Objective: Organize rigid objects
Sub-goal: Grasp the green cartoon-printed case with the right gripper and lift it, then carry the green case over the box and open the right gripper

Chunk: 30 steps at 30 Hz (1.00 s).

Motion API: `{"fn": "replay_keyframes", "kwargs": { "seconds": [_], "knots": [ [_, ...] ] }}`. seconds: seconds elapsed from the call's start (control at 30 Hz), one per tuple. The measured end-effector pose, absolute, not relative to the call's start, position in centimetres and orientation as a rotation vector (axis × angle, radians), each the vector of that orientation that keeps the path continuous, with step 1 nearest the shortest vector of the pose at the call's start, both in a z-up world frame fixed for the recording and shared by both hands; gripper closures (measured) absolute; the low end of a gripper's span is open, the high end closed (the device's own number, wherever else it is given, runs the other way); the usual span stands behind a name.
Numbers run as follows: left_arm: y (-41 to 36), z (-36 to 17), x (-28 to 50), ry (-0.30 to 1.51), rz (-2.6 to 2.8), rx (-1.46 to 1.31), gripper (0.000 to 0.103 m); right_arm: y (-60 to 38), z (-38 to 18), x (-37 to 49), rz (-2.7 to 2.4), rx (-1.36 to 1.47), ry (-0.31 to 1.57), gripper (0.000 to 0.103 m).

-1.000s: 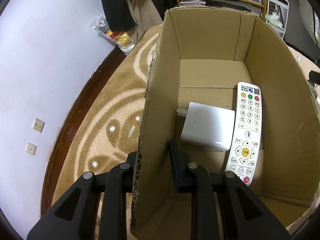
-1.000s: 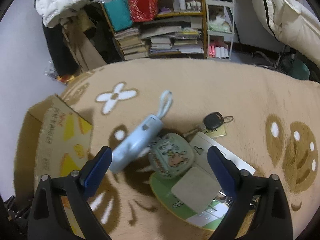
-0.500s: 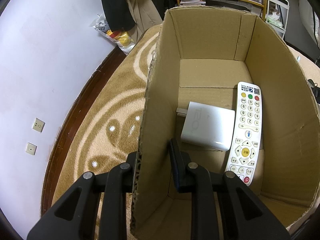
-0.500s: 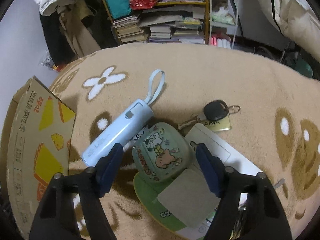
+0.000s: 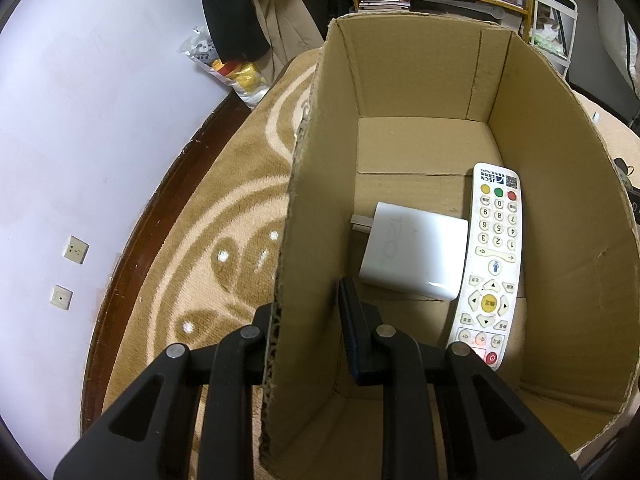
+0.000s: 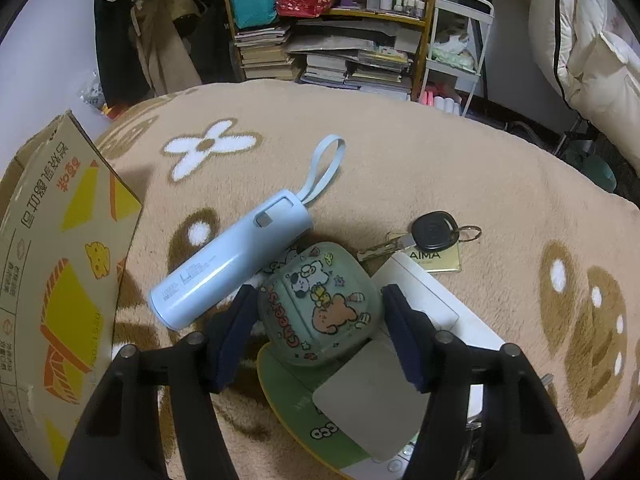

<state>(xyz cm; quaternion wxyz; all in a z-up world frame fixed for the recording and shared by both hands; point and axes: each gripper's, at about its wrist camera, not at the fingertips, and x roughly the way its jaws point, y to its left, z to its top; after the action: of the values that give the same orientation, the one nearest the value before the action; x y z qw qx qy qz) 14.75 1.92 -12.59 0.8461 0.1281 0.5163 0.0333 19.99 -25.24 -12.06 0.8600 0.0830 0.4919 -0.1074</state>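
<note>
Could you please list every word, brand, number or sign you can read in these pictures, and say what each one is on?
"JSCN": top of the white remote in the cardboard box.
Digits 0 to 9: the remote's keypad; its other key labels are too small.
"AIMA": gold tag by the black key.
"Cheers": green cartoon case.
Grey marking on the white charger: unclear.
Chinese print on the box's outside: too distorted to read.

remote (image 5: 490, 258): JSCN | key tag (image 6: 435, 259): AIMA | green case (image 6: 320, 308): Cheers | charger (image 5: 414, 258): 120
</note>
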Motion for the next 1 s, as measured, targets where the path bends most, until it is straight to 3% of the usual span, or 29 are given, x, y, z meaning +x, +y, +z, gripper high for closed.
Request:
{"fn": "replay_keyframes", "kwargs": {
  "seconds": [0.3, 1.0],
  "knots": [
    [1.9, -12.6, 14.7, 1.089, 0.072, 0.269, 0.082, -25.9, -11.2, 19.0, -0.209, 0.242, 0.991, 0.036],
    [1.9, -12.5, 14.8, 1.093, 0.075, 0.271, 0.082, -17.6, -0.2, 18.4, 0.03, 0.196, 0.718, 0.036]
  ]
}}
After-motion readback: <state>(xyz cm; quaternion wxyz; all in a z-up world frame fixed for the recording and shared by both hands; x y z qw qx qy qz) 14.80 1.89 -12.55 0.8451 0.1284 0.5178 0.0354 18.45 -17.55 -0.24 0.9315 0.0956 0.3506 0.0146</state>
